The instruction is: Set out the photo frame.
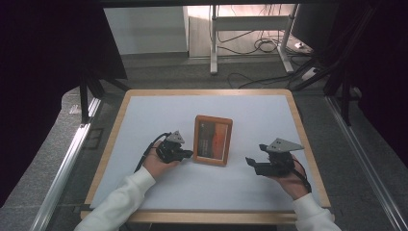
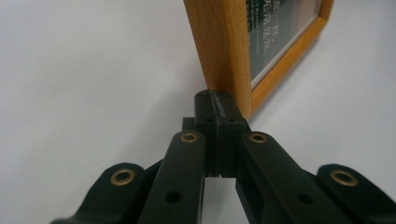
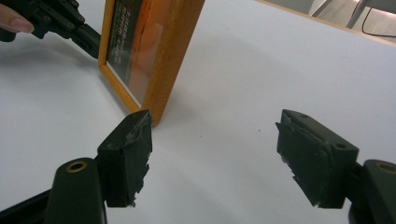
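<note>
The picture frame (image 1: pixel 212 140) stood on the counter (image 1: pixel 144 110) between both tools. The left hand-held gripper (image 2: pixel 218 105) was fully closed, empty, tips at its edge in its own view. The right hand-held gripper (image 3: pixel 215 140) gaped wide, empty, just beside the frame's corner.

We look along our left gripper (image 2: pixel 218 105), whose two black jaws rise from the bottom edge and stand pressed together with no gap between the pads. Their joined tips touch the lower corner of a light wooden picture frame (image 2: pixel 224 44) standing upright on the plain white bench (image 2: pixel 84 70). To the right of the frame's broad side edge we see its glazed front, a dark print with small pale lettering.
</note>
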The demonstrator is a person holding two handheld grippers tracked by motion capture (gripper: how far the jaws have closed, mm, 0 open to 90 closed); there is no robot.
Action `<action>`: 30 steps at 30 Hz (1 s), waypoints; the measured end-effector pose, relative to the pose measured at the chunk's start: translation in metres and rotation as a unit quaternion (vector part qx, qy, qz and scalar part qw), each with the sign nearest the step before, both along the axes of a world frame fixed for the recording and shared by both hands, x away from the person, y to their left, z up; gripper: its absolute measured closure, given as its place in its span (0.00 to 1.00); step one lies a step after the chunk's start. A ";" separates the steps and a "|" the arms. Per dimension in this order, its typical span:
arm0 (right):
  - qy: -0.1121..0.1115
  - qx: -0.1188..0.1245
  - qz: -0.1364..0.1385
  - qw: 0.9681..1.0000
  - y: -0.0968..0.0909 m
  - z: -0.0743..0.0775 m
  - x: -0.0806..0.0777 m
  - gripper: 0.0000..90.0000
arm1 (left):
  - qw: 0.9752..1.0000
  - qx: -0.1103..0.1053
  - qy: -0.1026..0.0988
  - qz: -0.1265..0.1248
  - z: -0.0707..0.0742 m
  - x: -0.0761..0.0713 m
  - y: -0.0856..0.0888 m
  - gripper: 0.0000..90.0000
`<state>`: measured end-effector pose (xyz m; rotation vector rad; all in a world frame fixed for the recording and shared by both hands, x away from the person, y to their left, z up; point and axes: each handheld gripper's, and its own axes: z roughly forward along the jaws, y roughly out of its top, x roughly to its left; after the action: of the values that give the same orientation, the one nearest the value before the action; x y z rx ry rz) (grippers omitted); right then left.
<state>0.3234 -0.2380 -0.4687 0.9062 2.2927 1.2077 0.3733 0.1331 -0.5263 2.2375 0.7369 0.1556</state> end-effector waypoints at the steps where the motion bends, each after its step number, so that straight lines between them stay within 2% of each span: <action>1: -0.001 -0.001 0.000 1.000 -0.001 0.000 0.000 0.30 | 1.000 0.000 0.000 -0.001 0.000 0.000 0.000 1.00; 10: 0.007 -0.006 0.002 1.000 0.000 -0.004 0.001 0.29 | 1.000 0.004 0.002 -0.010 -0.001 -0.007 -0.005 1.00; 13: 0.009 -0.009 0.005 1.000 0.000 -0.006 0.002 0.29 | 1.000 0.010 -0.005 -0.013 -0.001 -0.009 -0.007 1.00; 18: 0.011 -0.011 0.006 1.000 0.001 -0.008 0.002 0.29 | 1.000 0.008 -0.005 -0.008 0.000 -0.009 -0.003 0.98; 26: 0.017 -0.011 0.010 1.000 0.001 -0.011 0.004 0.29 | 0.999 -0.015 -0.002 0.037 0.004 -0.011 0.026 0.97; 30: 0.019 -0.013 0.008 1.000 -0.001 -0.014 0.005 0.29 | 0.998 -0.026 -0.010 0.056 0.007 -0.015 0.040 0.91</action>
<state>0.3281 -0.2387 -0.4823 0.9116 2.3429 1.1747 0.3583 0.1736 -0.5194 2.1421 0.8471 0.2113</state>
